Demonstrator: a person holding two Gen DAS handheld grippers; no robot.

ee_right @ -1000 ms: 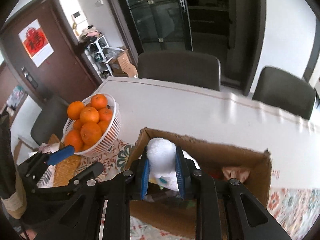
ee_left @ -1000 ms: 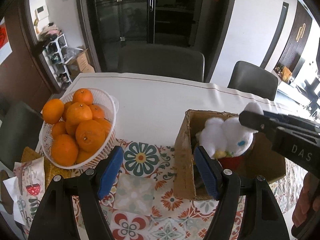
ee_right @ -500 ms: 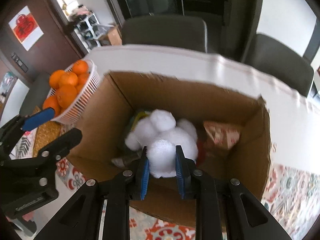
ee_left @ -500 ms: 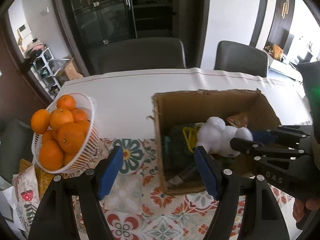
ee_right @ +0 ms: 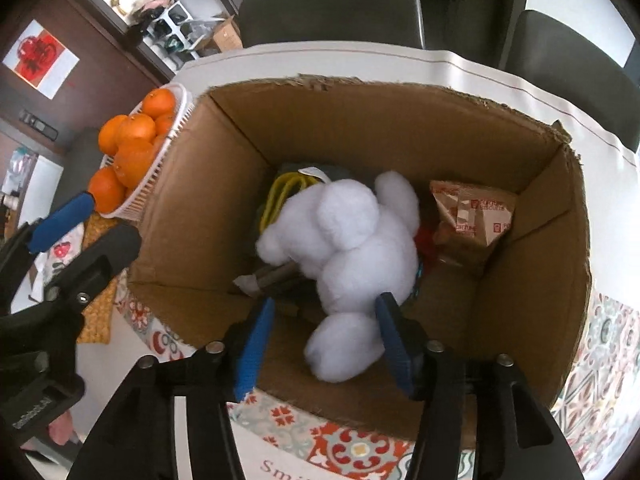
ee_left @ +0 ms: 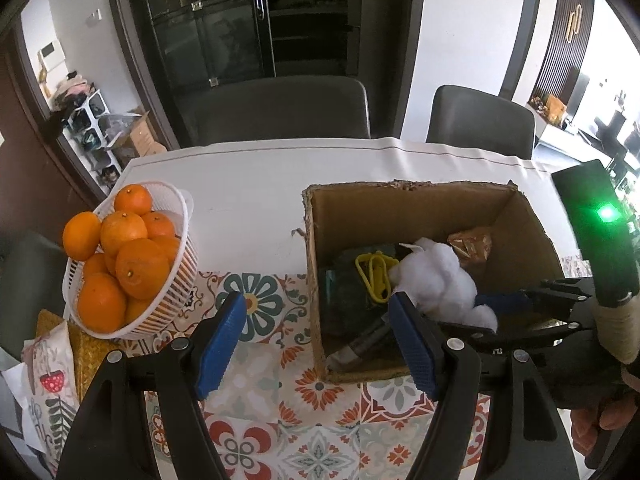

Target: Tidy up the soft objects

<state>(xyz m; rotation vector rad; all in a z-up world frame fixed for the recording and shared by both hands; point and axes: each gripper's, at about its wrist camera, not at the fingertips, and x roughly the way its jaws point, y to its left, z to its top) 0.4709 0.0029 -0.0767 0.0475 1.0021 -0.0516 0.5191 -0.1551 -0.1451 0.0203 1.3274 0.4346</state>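
Between the blue pads of the right claw (ee_right: 320,340), low in the right wrist view, the white plush toy (ee_right: 352,256) now lies loose: the jaws, clamped on it a second ago above the box, have just been opening and stand apart, with a gap on the left side and the right pad barely beside the fur. The toy rests inside the cardboard box (ee_right: 528,288), on a yellow-handled item and dark things, next to a biscuit packet (ee_right: 472,212). That reads as the drop finished. At the lower middle of the left wrist view, the left claw (ee_left: 320,344) hangs open and empty over the patterned tabletop (ee_left: 256,380), near the basket of oranges (ee_left: 180,216).
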